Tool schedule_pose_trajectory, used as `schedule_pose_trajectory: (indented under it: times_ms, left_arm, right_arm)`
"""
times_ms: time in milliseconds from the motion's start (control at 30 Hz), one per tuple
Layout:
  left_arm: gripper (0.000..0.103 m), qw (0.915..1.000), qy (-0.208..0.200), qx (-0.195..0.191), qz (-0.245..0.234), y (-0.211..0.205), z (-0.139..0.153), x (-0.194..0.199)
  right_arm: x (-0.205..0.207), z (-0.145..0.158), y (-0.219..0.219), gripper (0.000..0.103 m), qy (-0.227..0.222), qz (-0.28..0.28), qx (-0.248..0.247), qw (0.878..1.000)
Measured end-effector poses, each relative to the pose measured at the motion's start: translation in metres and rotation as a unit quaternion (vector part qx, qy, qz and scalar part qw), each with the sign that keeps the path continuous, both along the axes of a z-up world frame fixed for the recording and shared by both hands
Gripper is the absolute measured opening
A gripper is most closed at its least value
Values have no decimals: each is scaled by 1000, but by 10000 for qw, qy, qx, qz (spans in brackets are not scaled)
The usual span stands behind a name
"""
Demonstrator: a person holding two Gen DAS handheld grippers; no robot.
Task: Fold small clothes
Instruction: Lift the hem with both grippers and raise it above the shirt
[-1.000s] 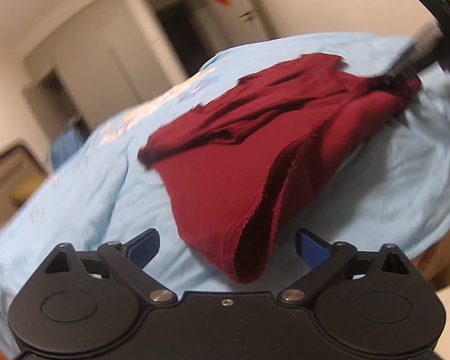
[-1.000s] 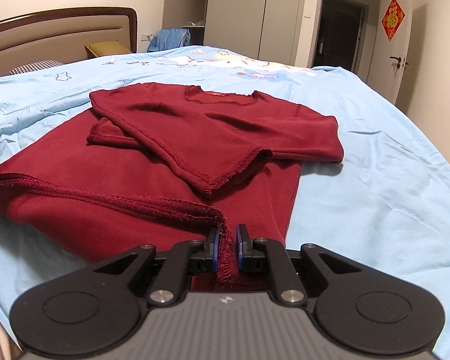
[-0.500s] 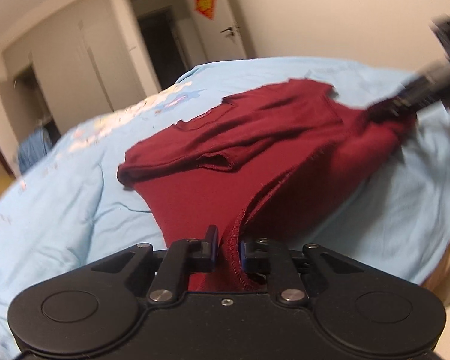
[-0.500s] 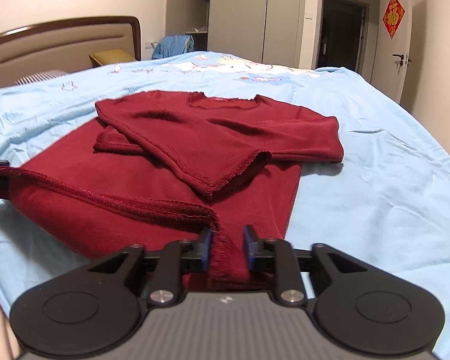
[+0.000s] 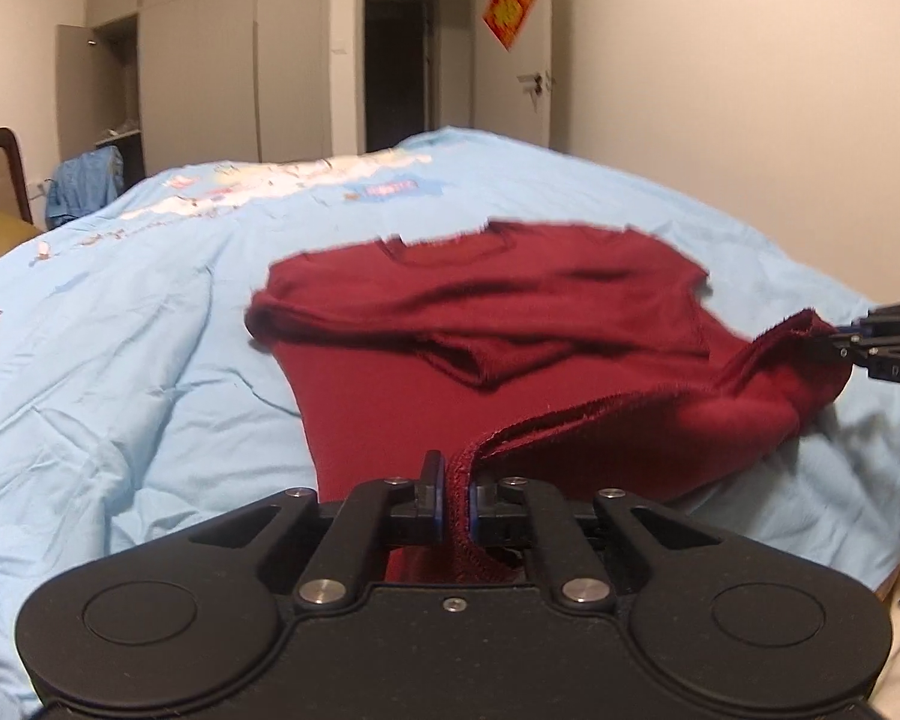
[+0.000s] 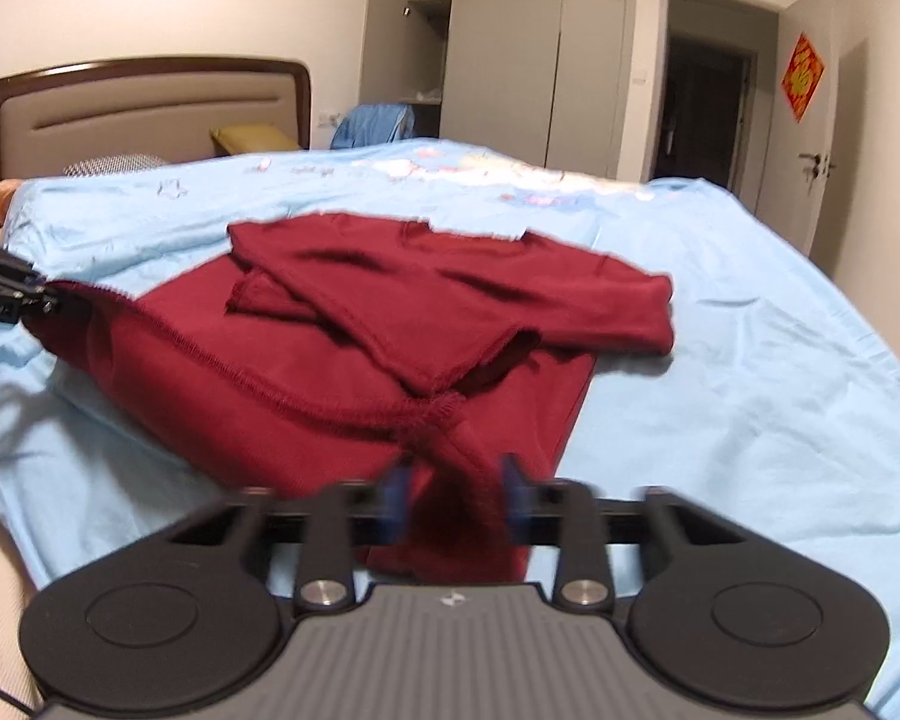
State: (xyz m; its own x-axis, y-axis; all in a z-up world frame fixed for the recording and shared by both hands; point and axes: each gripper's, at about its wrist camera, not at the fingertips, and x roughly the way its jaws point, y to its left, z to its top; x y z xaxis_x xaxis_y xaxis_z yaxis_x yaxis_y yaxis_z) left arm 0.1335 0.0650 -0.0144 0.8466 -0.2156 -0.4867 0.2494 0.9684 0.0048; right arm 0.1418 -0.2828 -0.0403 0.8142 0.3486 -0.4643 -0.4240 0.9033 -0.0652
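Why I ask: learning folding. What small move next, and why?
Probably carry the hem toward the collar: left hand-held gripper pinches the red shirt's hem, right hand-held gripper's jaws are closing on it, and the sleeves already lie folded in.

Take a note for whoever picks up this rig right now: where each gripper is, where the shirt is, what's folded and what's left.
Left hand-held gripper: shut on the near left hem corner of the maroon long-sleeved top.
Right hand-held gripper: jaws closing, with the other hem corner between them.
The top lies on the light blue bedcover, neckline away from you. The hem is raised off the cover between the two grippers.
Done: both sleeves are folded in across the chest.
Left: probably carry the hem up over the sleeves toward the neckline, lay it down, let go and smooth it.
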Motion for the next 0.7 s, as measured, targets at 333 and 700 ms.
schedule_pose_trajectory:
  times_ms: [333,700]
  left_arm:
    - [3,9874,-1274,-644,688,4,62,-53]
    - [3,9734,-2035,-822,663,2,116,-119]
  right_arm:
    - [-24,48,-18,6,-899,-257,985,9907]
    - [-77,104,-60,6,-1688,-244,1986,9651]
